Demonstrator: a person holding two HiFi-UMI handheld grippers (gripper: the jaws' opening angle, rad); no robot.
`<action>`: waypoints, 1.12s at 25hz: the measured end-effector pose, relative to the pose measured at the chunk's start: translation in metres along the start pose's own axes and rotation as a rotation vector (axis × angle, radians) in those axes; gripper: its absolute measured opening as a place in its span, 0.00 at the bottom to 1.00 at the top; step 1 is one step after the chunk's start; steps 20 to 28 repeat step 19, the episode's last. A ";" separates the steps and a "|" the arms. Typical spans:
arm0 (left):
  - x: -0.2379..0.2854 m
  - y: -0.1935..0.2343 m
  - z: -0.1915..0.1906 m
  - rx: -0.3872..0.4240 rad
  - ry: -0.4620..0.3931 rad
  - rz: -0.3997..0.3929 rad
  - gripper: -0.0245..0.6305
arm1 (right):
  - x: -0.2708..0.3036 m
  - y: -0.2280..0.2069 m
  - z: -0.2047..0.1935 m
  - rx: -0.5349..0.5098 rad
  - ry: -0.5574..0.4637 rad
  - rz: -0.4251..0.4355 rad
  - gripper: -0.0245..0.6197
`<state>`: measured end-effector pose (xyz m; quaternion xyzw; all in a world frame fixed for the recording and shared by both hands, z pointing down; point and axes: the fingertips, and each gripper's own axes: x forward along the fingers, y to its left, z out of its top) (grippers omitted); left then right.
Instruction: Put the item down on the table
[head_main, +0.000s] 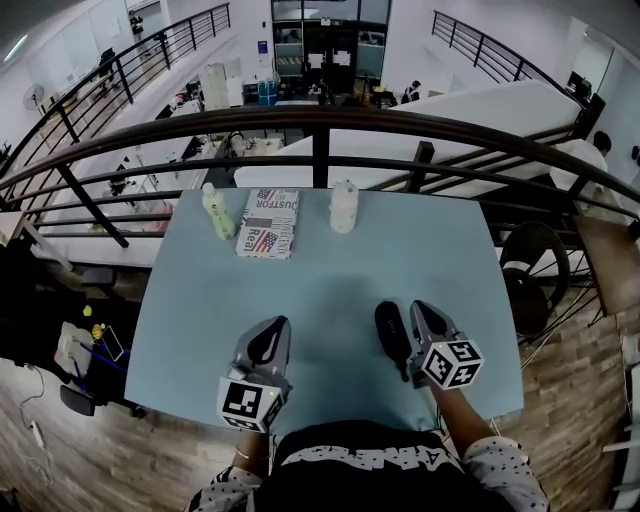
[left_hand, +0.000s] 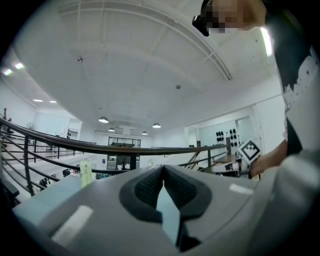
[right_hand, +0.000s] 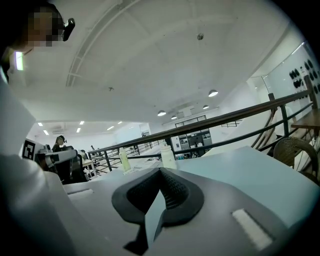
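Observation:
A pale blue table (head_main: 330, 290) fills the middle of the head view. At its far edge stand a green bottle (head_main: 218, 213), a flat printed packet (head_main: 269, 223) and a white bottle (head_main: 343, 206). My left gripper (head_main: 272, 328) sits over the near part of the table, shut, with nothing between its pads. My right gripper (head_main: 405, 312) is beside it to the right, also shut and empty. In the left gripper view the jaws (left_hand: 163, 169) meet at the tips, and the green bottle (left_hand: 86, 172) stands far ahead. The right gripper view shows its tips (right_hand: 160, 171) closed, and both bottles (right_hand: 168, 158) far off.
A black metal railing (head_main: 320, 125) runs just beyond the table's far edge, with a drop to a lower floor behind it. A dark wicker chair (head_main: 530, 265) stands to the right of the table. Bags and small items (head_main: 85, 350) lie on the wooden floor at the left.

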<state>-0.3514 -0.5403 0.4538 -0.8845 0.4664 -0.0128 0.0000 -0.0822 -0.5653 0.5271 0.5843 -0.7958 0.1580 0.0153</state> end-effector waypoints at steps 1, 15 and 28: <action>0.000 0.000 0.000 -0.001 0.000 0.000 0.04 | 0.000 0.000 0.000 0.002 0.000 0.001 0.03; 0.001 0.001 -0.002 -0.002 0.006 -0.002 0.04 | 0.000 0.000 -0.001 0.003 0.006 -0.003 0.03; 0.000 0.003 -0.003 -0.003 0.009 0.001 0.04 | 0.000 0.003 -0.001 0.004 0.008 -0.002 0.03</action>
